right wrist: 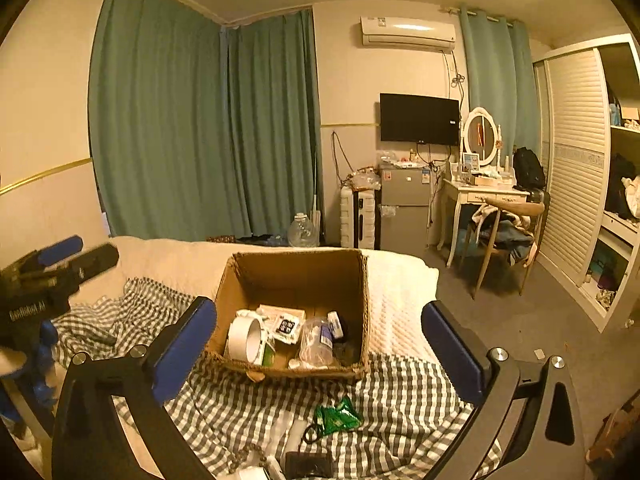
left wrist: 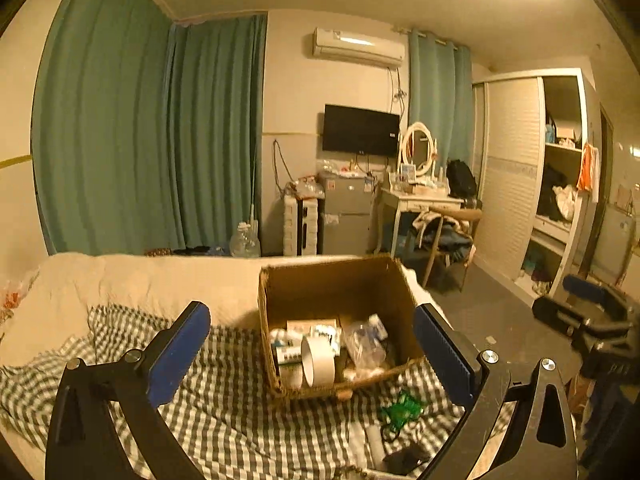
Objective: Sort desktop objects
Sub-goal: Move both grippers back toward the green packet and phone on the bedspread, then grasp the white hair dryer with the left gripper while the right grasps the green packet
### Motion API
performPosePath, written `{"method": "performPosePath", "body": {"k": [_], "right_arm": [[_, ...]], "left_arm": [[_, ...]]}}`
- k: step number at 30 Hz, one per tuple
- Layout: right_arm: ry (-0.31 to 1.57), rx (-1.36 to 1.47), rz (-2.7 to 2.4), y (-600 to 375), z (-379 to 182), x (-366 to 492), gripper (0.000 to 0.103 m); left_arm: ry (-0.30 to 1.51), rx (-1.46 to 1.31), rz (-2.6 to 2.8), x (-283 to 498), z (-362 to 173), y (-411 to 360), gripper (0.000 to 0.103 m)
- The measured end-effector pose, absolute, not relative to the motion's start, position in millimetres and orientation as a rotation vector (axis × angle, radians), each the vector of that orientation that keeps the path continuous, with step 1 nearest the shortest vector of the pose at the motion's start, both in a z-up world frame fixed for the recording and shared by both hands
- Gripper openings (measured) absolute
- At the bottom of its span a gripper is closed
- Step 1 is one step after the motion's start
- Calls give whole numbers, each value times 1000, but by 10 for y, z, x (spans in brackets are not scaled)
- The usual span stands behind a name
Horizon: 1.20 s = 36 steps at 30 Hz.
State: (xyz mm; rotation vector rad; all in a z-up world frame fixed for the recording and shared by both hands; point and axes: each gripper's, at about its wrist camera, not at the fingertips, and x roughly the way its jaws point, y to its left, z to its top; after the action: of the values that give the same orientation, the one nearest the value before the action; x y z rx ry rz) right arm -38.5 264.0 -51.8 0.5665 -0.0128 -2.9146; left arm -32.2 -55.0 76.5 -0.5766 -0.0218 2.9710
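Observation:
An open cardboard box stands on a checked cloth spread over a bed. Inside lie a white tape roll, a clear plastic container, small cartons and packets. A green packet lies on the cloth in front of the box, with a dark flat item and a beaded chain nearer me. My left gripper and my right gripper are both open and hold nothing, hanging before the box.
A cream quilt covers the bed behind the cloth. Beyond the bed are green curtains, a water jug, a small fridge, a dressing table with a chair and an open wardrobe. Bare floor lies right of the bed.

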Motion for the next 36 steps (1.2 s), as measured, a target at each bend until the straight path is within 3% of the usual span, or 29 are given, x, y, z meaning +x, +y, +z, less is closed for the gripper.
{"method": "performPosePath", "body": {"k": [8, 23, 28, 36], "right_arm": [[2, 652, -2896, 2678, -890, -433, 103], [105, 923, -2818, 2701, -1804, -807, 101], [119, 1025, -2770, 2709, -2127, -971, 96], [146, 1170, -2694, 2652, -2535, -1271, 96]], "left_arm": [[-37, -775, 2920, -418, 65, -526, 103], [222, -1199, 2689, -373, -1278, -22, 103], [304, -1282, 2590, -350, -1489, 146, 103], [360, -1478, 2433, -448, -1801, 217, 103]]}}
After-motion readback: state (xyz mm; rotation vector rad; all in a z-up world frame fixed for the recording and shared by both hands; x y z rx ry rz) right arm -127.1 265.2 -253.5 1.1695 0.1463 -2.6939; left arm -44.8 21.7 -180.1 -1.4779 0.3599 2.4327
